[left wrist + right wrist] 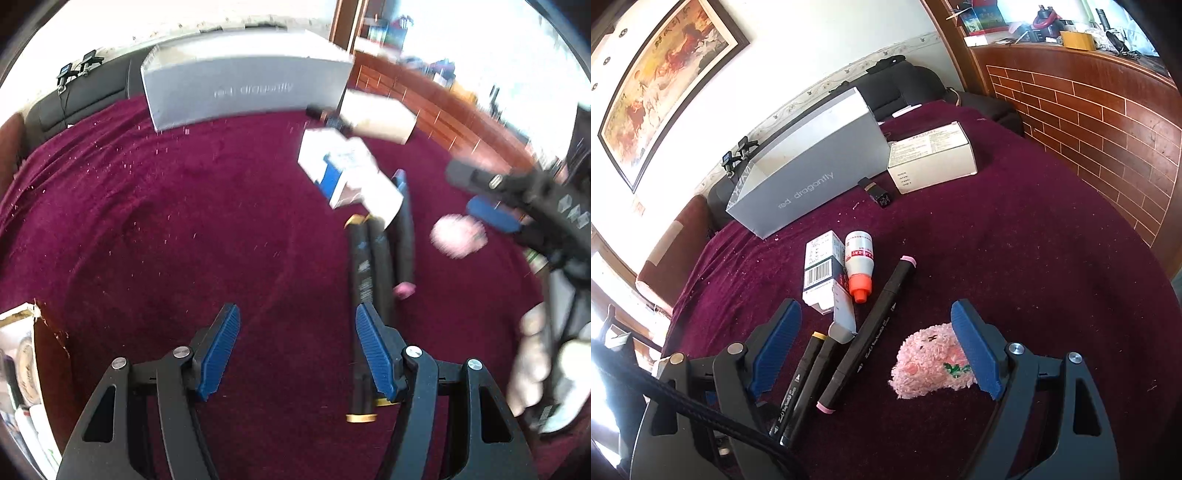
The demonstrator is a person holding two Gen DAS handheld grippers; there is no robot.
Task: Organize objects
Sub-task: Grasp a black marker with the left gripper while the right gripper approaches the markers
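Note:
On the maroon cloth (1015,240) lie three black markers: a pink-capped one (873,328) and two side by side (803,384). They also show in the left wrist view (373,273). A small white and blue carton (822,273), a white bottle with an orange cap (858,267) and a pink plush toy (929,363) lie near them. My right gripper (875,343) is open just above the markers, the plush against its right finger. My left gripper (295,347) is open and empty, its right finger beside the two markers. The right gripper (495,214) shows blurred there.
An open grey shoebox (809,173) stands at the back, with a white carton (932,157) and a small black object (879,194) beside it. A brick-pattern counter (1089,129) runs along the right. A cardboard box (22,369) with items sits at the left edge.

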